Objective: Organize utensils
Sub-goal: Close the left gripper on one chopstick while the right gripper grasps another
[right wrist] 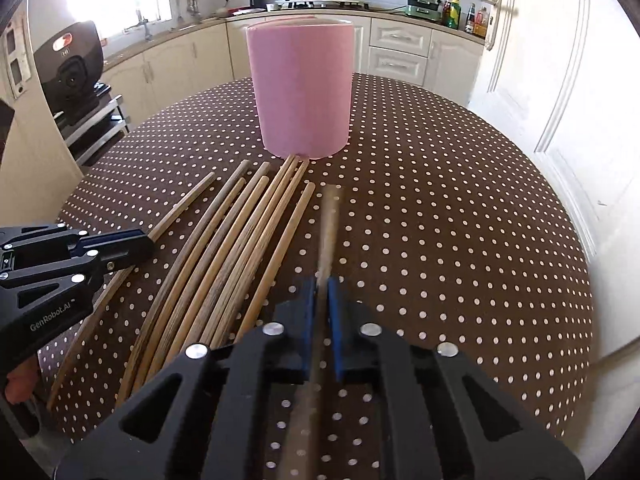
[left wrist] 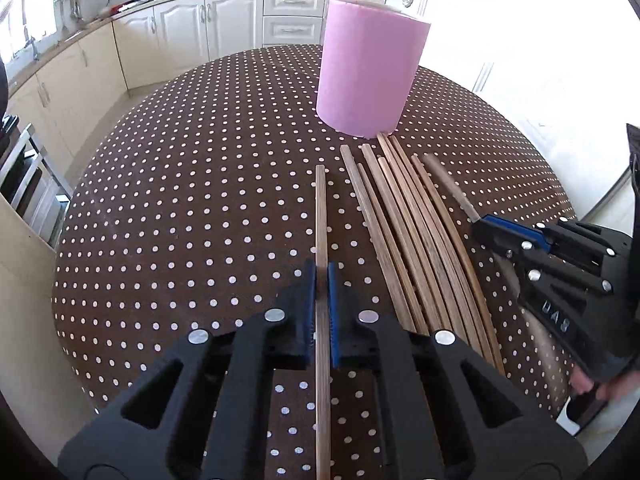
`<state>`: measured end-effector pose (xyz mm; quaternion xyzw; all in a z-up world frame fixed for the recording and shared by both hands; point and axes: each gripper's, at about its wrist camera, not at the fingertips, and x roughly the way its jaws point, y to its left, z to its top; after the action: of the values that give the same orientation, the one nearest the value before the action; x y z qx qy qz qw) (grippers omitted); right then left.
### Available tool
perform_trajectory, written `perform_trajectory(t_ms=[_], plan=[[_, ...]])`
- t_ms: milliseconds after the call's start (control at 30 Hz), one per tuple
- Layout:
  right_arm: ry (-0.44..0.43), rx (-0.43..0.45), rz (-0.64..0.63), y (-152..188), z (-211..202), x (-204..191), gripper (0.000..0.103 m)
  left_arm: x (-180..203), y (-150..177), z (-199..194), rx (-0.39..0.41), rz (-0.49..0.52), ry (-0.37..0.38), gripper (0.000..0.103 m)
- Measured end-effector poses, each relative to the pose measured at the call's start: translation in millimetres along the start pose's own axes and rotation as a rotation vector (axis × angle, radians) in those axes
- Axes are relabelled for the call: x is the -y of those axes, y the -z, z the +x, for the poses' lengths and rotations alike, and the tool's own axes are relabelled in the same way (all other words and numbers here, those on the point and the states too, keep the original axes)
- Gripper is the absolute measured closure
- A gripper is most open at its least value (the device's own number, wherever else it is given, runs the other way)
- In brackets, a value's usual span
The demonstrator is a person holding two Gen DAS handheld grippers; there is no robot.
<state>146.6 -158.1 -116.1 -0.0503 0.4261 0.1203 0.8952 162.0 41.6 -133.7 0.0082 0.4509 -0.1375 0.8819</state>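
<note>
The pink cylindrical holder (right wrist: pixel 301 88) stands upright on the polka-dot table (right wrist: pixel 460 216), straight ahead of both tools and beyond the far tips of the loose chopsticks (right wrist: pixel 240 240), which lie in a fanned row with their long axes running toward it; the longest ones touch or nearly touch its base. The left gripper (left wrist: pixel 321 280) has its blue pads shut on 1 chopstick (left wrist: pixel 321 216) that lies apart from the row on its left side, the stick running lengthwise between the fingers and pointing toward the holder. The right gripper (right wrist: pixel 321 292) is likewise clamped on 1 chopstick (right wrist: pixel 330 216) at the row's right edge; that stick looks blurred and appears lifted off the cloth. Judging by these views, the right gripper sits more squarely in line with the holder, so its stick has the shorter, straighter path: up, tip down, into the open top.
</note>
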Motion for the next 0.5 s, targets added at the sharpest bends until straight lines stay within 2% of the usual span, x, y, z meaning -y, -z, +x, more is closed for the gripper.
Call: perform_trajectory(t_ms=[133, 300, 500], plan=[[0.016, -0.003, 0.016, 0, 0, 5, 0.098, -4, -2, 0, 0.0, -0.03, -0.028, 0.095], [0.044, -0.007, 0.02, -2, 0, 4, 0.096, 6, -9, 4, 0.001, -0.023, -0.096, 0.094], [0.053, -0.007, 0.026, -9, 7, 5, 0.096, 12, -23, 12, -0.017, -0.023, -0.132, 0.092]])
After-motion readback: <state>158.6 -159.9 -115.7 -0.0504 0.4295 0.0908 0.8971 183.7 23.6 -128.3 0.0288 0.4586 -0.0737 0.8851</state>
